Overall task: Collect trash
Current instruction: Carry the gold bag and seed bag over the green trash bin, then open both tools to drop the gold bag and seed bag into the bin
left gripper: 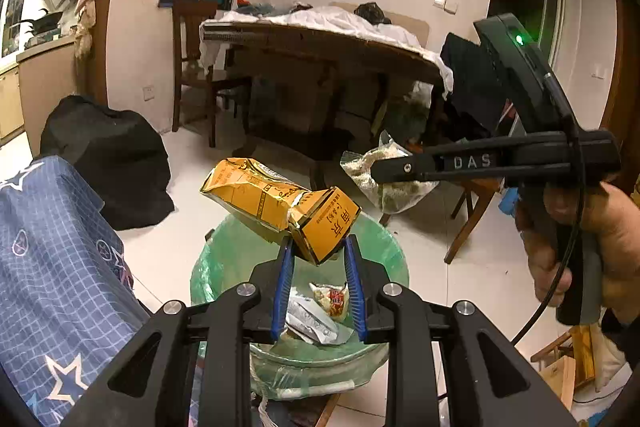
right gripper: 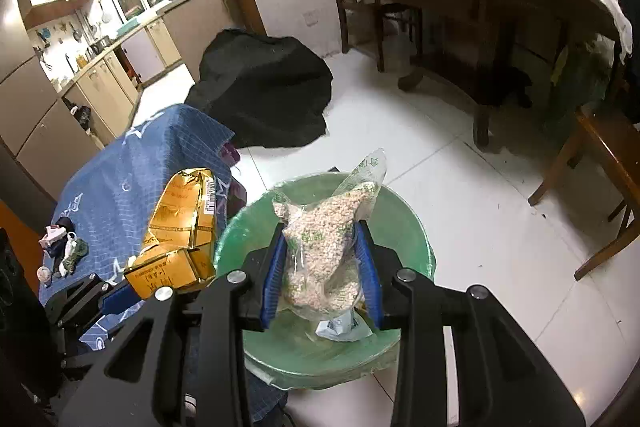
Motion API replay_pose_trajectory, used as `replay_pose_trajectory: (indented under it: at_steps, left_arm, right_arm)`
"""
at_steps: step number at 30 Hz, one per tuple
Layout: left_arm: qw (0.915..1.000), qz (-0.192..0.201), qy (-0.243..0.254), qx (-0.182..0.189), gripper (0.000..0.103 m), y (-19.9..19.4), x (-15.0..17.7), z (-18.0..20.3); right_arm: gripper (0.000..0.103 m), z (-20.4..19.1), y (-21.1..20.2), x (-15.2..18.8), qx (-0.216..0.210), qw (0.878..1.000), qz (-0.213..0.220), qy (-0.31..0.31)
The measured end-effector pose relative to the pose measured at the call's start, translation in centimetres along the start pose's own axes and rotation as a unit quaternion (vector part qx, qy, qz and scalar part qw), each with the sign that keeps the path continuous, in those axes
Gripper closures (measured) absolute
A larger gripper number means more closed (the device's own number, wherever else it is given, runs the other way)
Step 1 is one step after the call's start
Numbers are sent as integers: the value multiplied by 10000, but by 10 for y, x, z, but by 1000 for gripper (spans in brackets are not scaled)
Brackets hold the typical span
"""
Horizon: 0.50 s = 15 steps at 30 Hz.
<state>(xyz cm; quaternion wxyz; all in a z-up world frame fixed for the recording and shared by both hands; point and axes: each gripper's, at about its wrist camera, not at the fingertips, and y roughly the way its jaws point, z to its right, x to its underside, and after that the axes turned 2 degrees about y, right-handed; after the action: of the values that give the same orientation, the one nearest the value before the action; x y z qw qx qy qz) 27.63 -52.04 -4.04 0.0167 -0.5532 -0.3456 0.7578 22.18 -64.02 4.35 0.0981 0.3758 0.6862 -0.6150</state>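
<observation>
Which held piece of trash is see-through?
The clear bag of grains in the right gripper; the left gripper holds an opaque yellow carton.

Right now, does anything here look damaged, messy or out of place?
Yes. The yellow carton in the left gripper is crushed and torn at its middle. A black cloth lies heaped on the floor. The bag of grains in the right gripper looks intact over the bin.

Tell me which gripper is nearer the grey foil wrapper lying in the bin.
Left. The left gripper, holding the yellow carton, hangs right over the grey foil wrapper; the right gripper, holding the bag of grains, sits beyond the bin's rim.
</observation>
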Motion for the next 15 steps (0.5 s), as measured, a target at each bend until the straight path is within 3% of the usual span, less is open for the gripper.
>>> replay_pose_trajectory:
  at_steps: [15]
  left_arm:
    - [9992, -404, -20, 17, 77, 37, 28, -26]
  right_arm:
    - [70, 18, 38, 2, 79, 9990, -440, 62]
